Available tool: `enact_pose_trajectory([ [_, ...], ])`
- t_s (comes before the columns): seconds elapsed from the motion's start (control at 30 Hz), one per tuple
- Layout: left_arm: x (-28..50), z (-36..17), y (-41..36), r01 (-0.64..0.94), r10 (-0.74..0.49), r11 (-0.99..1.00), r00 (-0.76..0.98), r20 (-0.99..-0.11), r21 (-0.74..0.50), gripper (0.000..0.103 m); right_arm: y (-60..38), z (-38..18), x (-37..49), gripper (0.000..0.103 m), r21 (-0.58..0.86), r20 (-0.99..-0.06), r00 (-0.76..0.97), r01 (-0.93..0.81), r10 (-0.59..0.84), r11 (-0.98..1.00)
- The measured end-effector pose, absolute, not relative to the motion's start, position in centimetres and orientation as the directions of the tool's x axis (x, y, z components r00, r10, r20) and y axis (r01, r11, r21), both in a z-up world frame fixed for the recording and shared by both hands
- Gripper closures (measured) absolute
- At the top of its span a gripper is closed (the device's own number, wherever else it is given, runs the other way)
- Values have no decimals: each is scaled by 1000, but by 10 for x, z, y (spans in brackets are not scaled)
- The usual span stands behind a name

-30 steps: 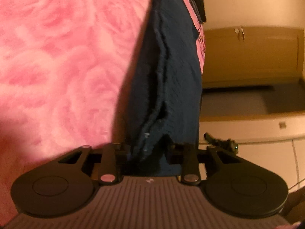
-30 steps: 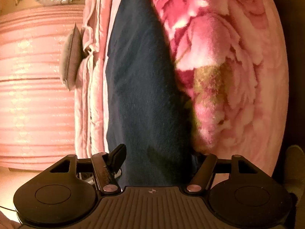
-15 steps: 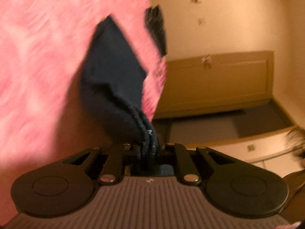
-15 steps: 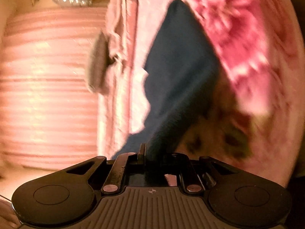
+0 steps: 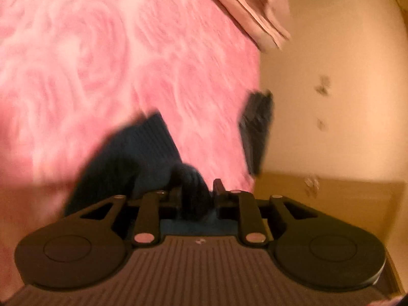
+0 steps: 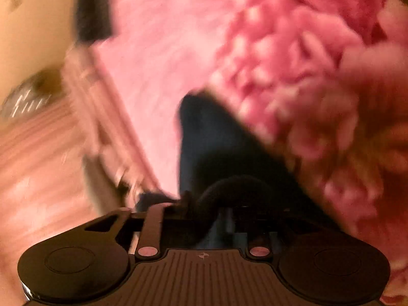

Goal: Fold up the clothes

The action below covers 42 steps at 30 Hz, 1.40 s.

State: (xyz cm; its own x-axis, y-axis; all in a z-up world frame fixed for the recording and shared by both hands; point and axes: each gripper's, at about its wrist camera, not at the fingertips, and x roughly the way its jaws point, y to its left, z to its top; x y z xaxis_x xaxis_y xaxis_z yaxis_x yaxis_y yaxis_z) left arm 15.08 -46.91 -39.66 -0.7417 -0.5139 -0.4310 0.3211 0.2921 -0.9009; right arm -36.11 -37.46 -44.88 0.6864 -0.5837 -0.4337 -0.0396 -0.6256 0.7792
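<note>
Left gripper [image 5: 197, 199]: jaws opening, bunched navy garment [image 5: 142, 158] between them, contact hard to judge. Right gripper [image 6: 204, 209]: jaws opening, same navy cloth humped across them. Garment lies on pink rose blanket [image 5: 102, 63]. Motion blur throughout; dark item [image 5: 256, 130] at blanket's right edge unidentifiable.

A home bedroom: bed under a pink rose-patterned blanket [image 5: 107, 58], stacked pink bedding [image 5: 257, 7], cream wall [image 5: 339, 97].

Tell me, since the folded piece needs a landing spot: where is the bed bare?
Free: pink blanket left of and beyond the navy garment. Crowded: the folded pink pile at the far edge, the dark item at the wall-side edge.
</note>
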Motion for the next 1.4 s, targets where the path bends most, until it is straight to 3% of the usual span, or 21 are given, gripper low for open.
enact_pose_trajectory([
  [0.07, 156, -390, -475, 342, -551, 281, -708, -442, -897, 72, -380, -458, -371, 48, 762, -425, 671, -97, -607, -641],
  [0.1, 159, -387, -479, 352, -569, 275, -690, -447, -895, 69, -382, -458, -376, 31, 779, -401, 664, -116, -631, -617],
  [0.13, 162, -383, -481, 368, -584, 266, -674, -453, -891, 68, -382, -452, -381, 21, 807, -394, 648, -95, -652, -583],
  [0.3, 171, -360, -475, 555, -516, 142, -665, -539, -820, 62, -386, -412, -400, 21, 915, -391, 601, 173, -697, -364],
  [0.47, 155, -372, -473, 626, -440, 43, -688, -577, -779, 56, -391, -384, -366, 22, 802, -516, 597, 588, -614, -102],
  [0.53, 146, -379, -474, 625, -428, 24, -699, -573, -780, 56, -392, -388, -352, 34, 746, -557, 581, 665, -593, -49],
  [0.6, 139, -385, -475, 621, -422, 7, -709, -565, -784, 57, -396, -394, -341, 40, 733, -567, 581, 679, -584, -37],
  [0.63, 135, -386, -476, 621, -421, -7, -713, -561, -784, 60, -399, -396, -338, 43, 732, -567, 576, 680, -588, -41],
  [0.67, 131, -385, -478, 631, -423, -38, -713, -560, -775, 73, -402, -398, -336, 52, 732, -568, 572, 680, -592, -45],
  [0.7, 126, -384, -480, 652, -422, -69, -705, -570, -755, 95, -405, -400, -333, 81, 731, -568, 567, 681, -596, -49],
  [0.73, 122, -382, -481, 670, -425, -101, -697, -577, -736, 96, -404, -395, -332, 94, 713, -574, 548, 700, -608, -43],
  [0.9, 121, -363, -476, 690, -531, -210, -675, -513, -692, 96, -399, -363, -333, 95, 612, -581, 445, 791, -681, -6],
  [1.1, 101, -401, -480, 829, -486, -194, -546, -682, -525, 94, -430, -397, -316, 94, 532, -709, 388, 843, -588, -85],
  [1.17, 101, -401, -480, 820, -481, -192, -557, -677, -539, 92, -434, -400, -315, 91, 559, -706, 410, 824, -578, -98],
  [1.23, 107, -395, -482, 791, -484, -167, -586, -650, -589, 88, -435, -392, -319, 52, 574, -693, 419, 813, -586, -99],
  [1.27, 112, -390, -484, 770, -485, -150, -604, -633, -620, 83, -434, -388, -322, 45, 578, -688, 416, 810, -595, -101],
  [1.3, 117, -386, -488, 746, -484, -140, -626, -612, -652, 75, -433, -384, -326, 41, 592, -670, 423, 801, -610, -94],
  [1.4, 113, -374, -505, 725, -461, -173, -658, -596, -667, 65, -437, -378, -335, 41, 640, -644, 459, 762, -612, -102],
])
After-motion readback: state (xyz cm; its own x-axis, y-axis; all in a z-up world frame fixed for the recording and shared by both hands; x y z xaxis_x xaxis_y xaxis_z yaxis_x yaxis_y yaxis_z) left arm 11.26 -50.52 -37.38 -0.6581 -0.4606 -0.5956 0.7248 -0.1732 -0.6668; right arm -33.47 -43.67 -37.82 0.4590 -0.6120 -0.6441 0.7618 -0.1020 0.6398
